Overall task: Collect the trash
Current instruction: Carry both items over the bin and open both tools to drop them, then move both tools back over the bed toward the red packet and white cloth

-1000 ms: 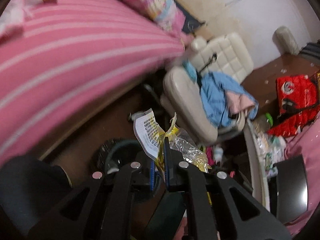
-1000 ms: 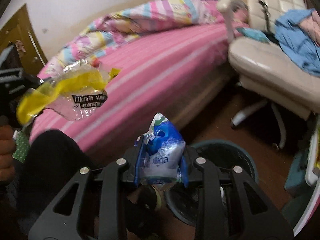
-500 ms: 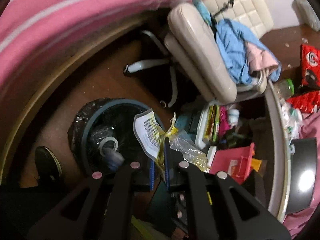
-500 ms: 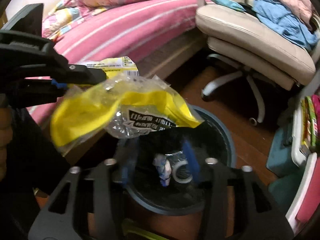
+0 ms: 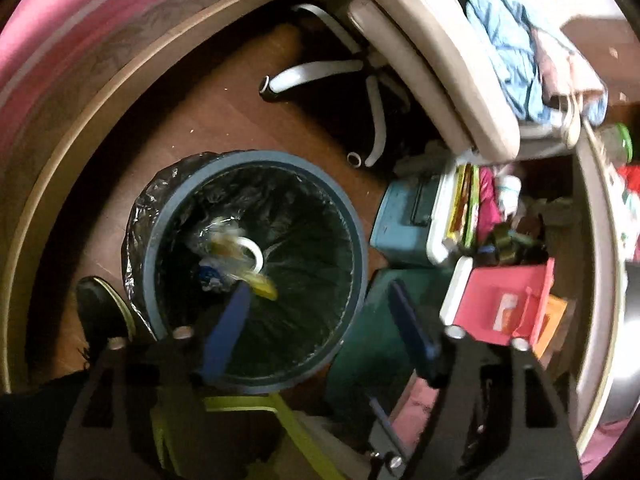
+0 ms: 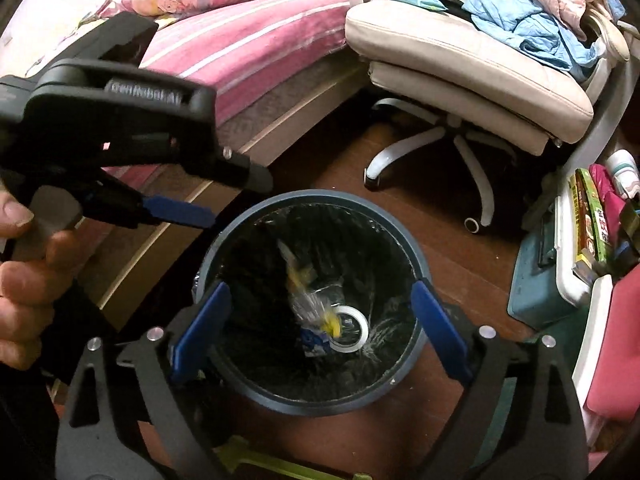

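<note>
Bedroom floor: chair beside bin; both grippers' fingers opening wide, empty.

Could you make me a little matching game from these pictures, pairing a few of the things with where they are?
Things:
1. yellow wrapper
2. blue garment
3. trash bin
4. striped pink bedding

Places:
A. on the wooden floor, in front of the office chair
B. on the bed, behind the left gripper
C. inside the black liner, by a white tape ring
D. heaped on the chair seat

Pairs: 1-C, 2-D, 3-A, 4-B
</note>
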A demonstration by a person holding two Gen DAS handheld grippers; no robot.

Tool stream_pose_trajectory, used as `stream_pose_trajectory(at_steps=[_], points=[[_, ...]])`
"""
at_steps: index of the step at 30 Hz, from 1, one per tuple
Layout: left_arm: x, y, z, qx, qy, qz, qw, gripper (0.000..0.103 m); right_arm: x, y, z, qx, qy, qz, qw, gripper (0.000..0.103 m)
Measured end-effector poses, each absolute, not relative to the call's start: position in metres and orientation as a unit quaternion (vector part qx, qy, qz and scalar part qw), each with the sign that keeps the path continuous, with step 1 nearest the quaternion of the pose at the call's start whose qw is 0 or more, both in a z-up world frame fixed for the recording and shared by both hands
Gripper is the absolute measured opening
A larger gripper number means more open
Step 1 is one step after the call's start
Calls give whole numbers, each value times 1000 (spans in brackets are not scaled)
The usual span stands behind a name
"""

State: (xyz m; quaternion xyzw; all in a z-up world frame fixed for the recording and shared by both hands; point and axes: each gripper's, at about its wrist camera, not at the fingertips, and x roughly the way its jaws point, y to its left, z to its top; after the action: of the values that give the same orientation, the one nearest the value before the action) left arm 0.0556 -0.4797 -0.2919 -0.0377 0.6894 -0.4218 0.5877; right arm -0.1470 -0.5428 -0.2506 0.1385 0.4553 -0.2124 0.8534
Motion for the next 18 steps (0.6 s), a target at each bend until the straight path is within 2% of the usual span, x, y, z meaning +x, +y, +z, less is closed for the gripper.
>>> stream_pose_trajectory(at_steps=[4, 9, 18], points=[[67, -463, -279, -92, 683, -414, 595, 80, -140, -537, -237, 168, 446, -166, 864, 92], [79, -418, -224, -171, 612, -419, 649, 87, -125, -517, -199, 163, 409, -133, 888, 95], [113, -310, -133, -265, 480, -423, 721, 89, -81, -462, -122, 138, 340, -60, 928, 96]])
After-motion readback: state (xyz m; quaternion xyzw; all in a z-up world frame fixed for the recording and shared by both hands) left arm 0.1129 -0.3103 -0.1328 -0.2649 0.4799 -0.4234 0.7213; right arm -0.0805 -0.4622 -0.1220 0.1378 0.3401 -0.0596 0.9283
